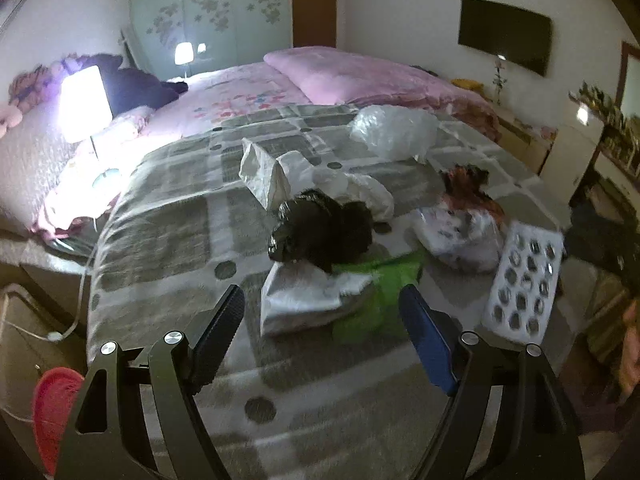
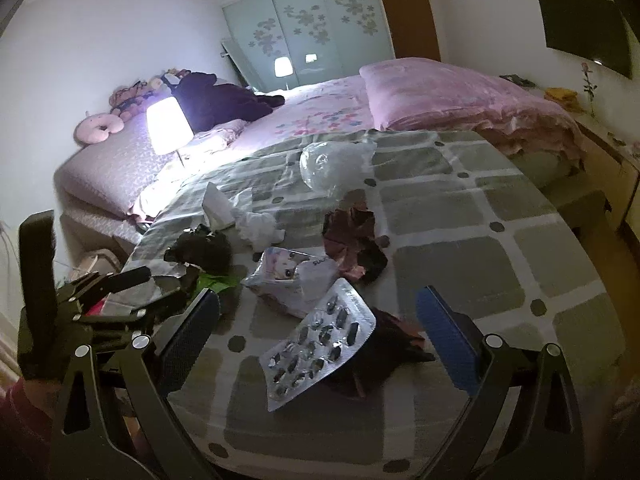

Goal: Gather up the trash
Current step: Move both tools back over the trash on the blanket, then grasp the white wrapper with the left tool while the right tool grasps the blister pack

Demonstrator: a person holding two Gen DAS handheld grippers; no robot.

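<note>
My left gripper (image 1: 322, 308) and right gripper (image 2: 318, 316) hover with jaws spread and empty over a grey checked blanket (image 2: 460, 216) strewn with a blister pack (image 2: 320, 344), crumpled wrappers and bags.

Lit lamp (image 2: 168, 126) beside pink-quilted bed (image 2: 460, 96); wall TV (image 1: 505, 35); floral wardrobe doors (image 1: 212, 12); grey checked blanket (image 2: 460, 216).

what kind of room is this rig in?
Almost certainly a home bedroom: a bed with pink bedding, a lit bedside lamp, a sliding-door wardrobe with flower decals, and a wall-mounted TV. Trash lies on the grey checked blanket.
</note>
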